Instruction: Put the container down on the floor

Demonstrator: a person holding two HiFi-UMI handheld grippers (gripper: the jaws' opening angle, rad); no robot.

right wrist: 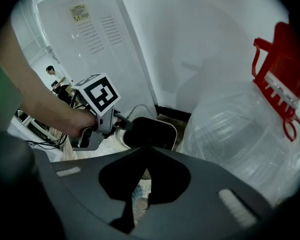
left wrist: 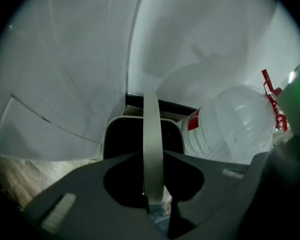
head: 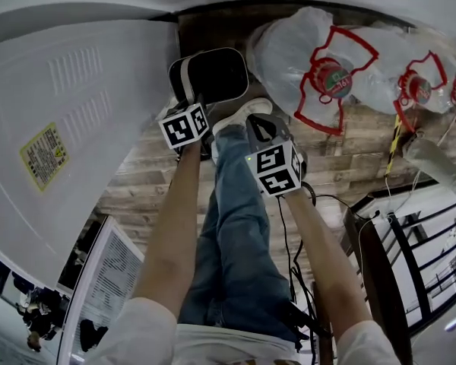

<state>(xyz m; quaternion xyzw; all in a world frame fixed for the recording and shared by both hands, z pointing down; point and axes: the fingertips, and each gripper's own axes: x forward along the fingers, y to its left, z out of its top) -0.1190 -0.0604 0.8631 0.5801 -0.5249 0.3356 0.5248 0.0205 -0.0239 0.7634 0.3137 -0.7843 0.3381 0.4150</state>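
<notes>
The container (head: pixel 213 73) is a small bin, black inside with a white rim, in the corner by the wall. Its white strap handle (left wrist: pixel 151 129) runs straight up between the jaws of my left gripper (left wrist: pixel 152 159), which is shut on it. In the head view the left gripper (head: pixel 191 101) sits at the bin's near rim. The right gripper view shows the bin (right wrist: pixel 151 132) low by the wooden floor; whether it rests there I cannot tell. My right gripper (right wrist: pixel 146 148) is shut with nothing in it and hangs over the jeans leg, right of the bin (head: pixel 263 130).
Large clear water jugs (head: pixel 319 67) with red caps and handles lie right of the bin, close to it. A white appliance (head: pixel 68 128) stands on the left. The person's jeans leg and shoe (head: pixel 239 116) are just before the bin. Cables (head: pixel 289 234) and a black rack (head: pixel 418 257) are at the right.
</notes>
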